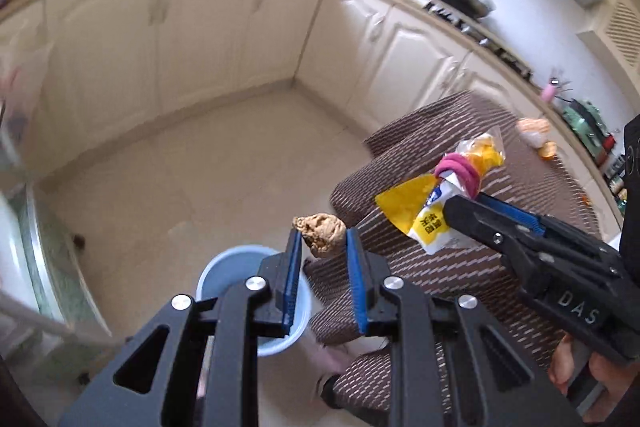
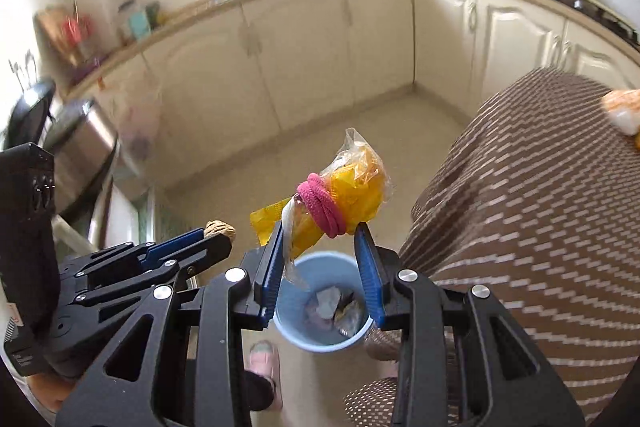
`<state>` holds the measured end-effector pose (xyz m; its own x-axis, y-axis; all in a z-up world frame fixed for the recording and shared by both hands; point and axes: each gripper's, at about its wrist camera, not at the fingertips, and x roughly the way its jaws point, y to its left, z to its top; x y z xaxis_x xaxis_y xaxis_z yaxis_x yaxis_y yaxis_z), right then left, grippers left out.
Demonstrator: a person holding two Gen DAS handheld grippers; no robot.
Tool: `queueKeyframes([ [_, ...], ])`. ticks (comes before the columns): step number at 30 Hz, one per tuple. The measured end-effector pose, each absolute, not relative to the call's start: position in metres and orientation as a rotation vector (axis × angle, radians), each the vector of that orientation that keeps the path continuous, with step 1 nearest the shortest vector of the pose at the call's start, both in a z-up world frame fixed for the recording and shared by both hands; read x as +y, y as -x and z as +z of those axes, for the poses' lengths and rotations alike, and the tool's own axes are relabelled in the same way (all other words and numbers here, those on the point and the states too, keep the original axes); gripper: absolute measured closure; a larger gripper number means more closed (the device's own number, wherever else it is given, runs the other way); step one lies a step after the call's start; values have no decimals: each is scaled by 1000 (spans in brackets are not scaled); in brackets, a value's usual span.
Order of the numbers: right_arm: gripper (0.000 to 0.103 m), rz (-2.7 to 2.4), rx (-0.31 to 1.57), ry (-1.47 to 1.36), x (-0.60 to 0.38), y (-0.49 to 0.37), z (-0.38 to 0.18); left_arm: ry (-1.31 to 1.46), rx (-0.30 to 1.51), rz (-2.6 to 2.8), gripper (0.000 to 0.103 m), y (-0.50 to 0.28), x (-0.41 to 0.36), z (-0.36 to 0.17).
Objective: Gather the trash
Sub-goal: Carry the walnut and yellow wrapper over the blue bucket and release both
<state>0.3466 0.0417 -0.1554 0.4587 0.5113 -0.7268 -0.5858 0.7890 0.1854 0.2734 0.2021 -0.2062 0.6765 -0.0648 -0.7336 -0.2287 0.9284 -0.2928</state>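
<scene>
My left gripper [image 1: 323, 241] is shut on a brown walnut shell [image 1: 321, 233], held above the floor just past the rim of a light blue trash bin [image 1: 216, 273]. My right gripper [image 2: 320, 239] is shut on a yellow snack bag [image 2: 352, 193] tied with a pink hair band [image 2: 322, 207]. It hangs right over the blue trash bin [image 2: 294, 311], which holds several wrappers. The left wrist view shows the right gripper [image 1: 460, 205] at the right with the yellow bag [image 1: 412, 205]. The left gripper [image 2: 218, 237] and the walnut shell [image 2: 220, 229] show at the left of the right wrist view.
A table with a brown striped cloth [image 2: 540, 207] stands to the right of the bin, with orange peel [image 2: 622, 107] on it. Cream kitchen cabinets [image 1: 208, 39] line the far walls. A person's foot in a pink slipper [image 2: 264, 359] stands beside the bin.
</scene>
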Motion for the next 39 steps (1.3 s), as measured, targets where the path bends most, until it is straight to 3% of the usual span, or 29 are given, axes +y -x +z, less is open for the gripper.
queueKeyframes([
  [13, 70, 617, 1025, 237, 86, -371, -261, 462, 1003, 139, 81, -309, 236, -302],
  [16, 70, 599, 1041, 243, 87, -377, -274, 468, 1007, 141, 79, -319, 237, -311],
  [19, 70, 582, 1050, 251, 94, -380, -283, 462, 1016, 143, 63, -329, 235, -317],
  [23, 70, 579, 1071, 257, 95, -384, -293, 477, 1018, 140, 60, -330, 237, -321],
  [39, 66, 640, 1107, 241, 119, -385, -304, 516, 1014, 191, 59, -319, 253, -322],
])
